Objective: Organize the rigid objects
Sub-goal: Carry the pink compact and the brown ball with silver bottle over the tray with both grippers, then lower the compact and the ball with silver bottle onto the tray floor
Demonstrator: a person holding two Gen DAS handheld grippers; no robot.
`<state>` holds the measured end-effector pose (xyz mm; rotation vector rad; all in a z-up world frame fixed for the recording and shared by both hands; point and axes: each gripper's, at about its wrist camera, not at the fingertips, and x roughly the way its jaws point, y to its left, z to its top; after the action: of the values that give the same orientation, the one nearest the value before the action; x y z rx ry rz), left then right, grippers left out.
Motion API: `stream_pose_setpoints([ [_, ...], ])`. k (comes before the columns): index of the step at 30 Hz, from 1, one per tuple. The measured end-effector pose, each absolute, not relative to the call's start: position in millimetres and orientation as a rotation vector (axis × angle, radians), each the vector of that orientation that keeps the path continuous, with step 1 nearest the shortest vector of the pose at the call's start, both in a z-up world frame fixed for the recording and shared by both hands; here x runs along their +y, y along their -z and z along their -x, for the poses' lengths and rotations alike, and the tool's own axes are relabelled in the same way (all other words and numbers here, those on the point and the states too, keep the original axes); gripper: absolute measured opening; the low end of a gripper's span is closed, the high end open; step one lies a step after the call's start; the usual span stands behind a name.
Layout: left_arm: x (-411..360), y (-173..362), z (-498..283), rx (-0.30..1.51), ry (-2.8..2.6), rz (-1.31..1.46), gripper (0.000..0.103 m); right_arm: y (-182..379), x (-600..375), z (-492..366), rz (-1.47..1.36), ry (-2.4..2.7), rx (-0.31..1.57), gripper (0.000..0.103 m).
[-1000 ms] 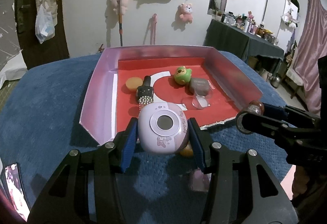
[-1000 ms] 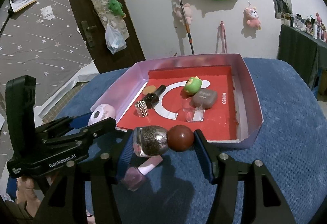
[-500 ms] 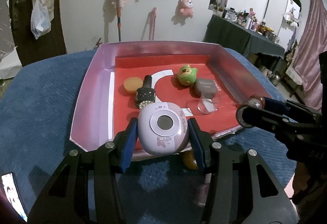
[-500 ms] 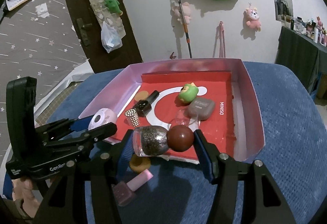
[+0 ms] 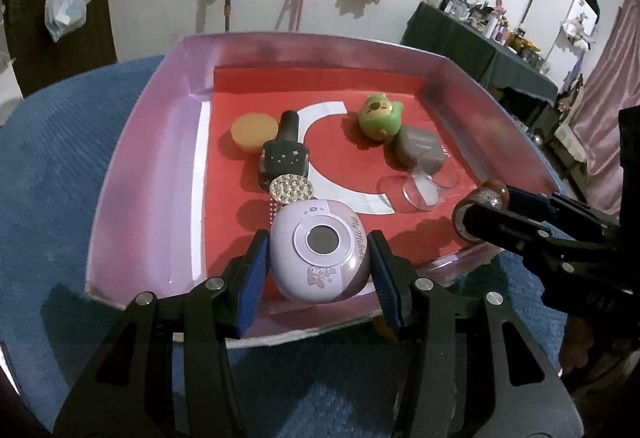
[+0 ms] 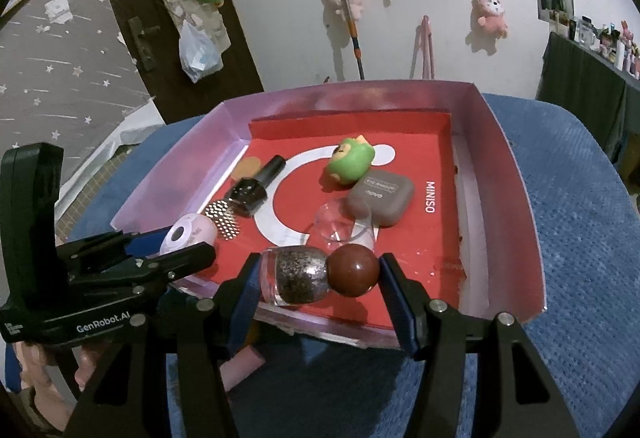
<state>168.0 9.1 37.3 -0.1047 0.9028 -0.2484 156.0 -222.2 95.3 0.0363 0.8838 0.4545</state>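
Both tools loaded, hovering over the near edge of the tray.

My left tool (image 5: 318,266) is clamped on the lilac round case (image 5: 318,256), just above the near wall of the pink tray (image 5: 148,166); my right tool (image 6: 320,274) is clamped end to end on the glitter polish bottle (image 6: 316,274), held sideways over the tray's red floor. Inside I see a green figure (image 6: 352,161), grey case (image 6: 380,196), black polish bottle (image 5: 285,154) and clear dish (image 5: 420,186).
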Motion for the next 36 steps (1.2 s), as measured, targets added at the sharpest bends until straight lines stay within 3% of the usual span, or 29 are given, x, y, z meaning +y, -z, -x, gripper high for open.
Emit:
stream_pose_setpoints([
  [36, 9, -21, -203, 0.916, 0.176, 0.104, 0.047, -69, -208, -204, -0.019, -0.365, 0.902, 0.061],
])
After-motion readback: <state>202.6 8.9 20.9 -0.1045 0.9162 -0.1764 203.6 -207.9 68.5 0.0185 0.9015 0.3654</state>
